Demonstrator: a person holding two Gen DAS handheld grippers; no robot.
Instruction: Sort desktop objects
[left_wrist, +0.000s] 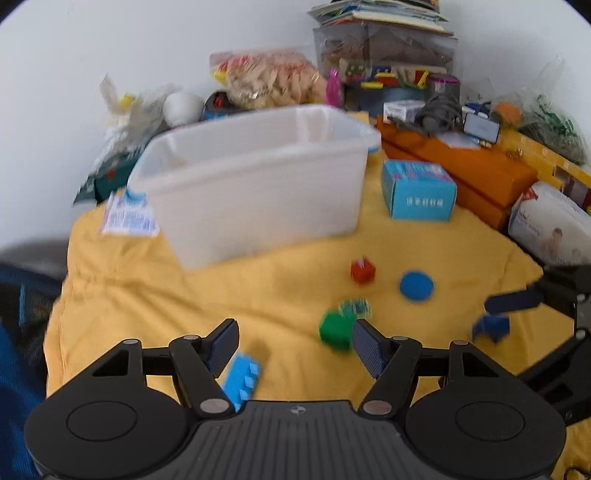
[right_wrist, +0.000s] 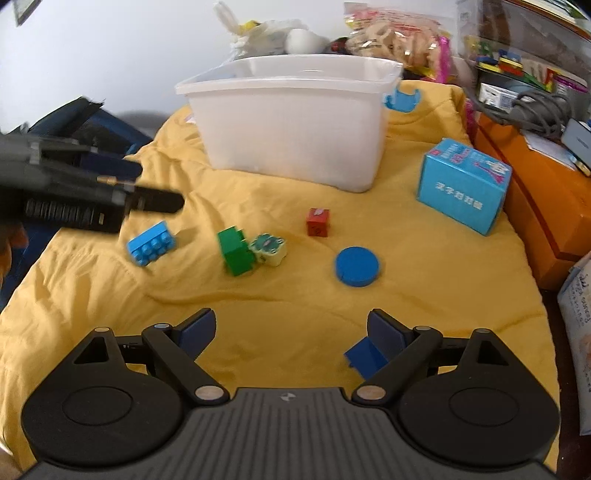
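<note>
yellow cloth (right_wrist: 295, 306) | white bin (right_wrist: 291, 122) | white wall (left_wrist: 74, 55)

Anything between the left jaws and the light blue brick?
Nothing visible. The light blue brick lies on the yellow cloth just below the open left gripper; the green block sits off to its side.

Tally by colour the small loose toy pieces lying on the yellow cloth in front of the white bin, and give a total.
Blue: 3 – studded brick, round disc, dark blue piece by the right gripper's finger
Green: 1 – block
Red: 1 – cube
Cream and green: 1 – small printed block
Total: 6
</note>
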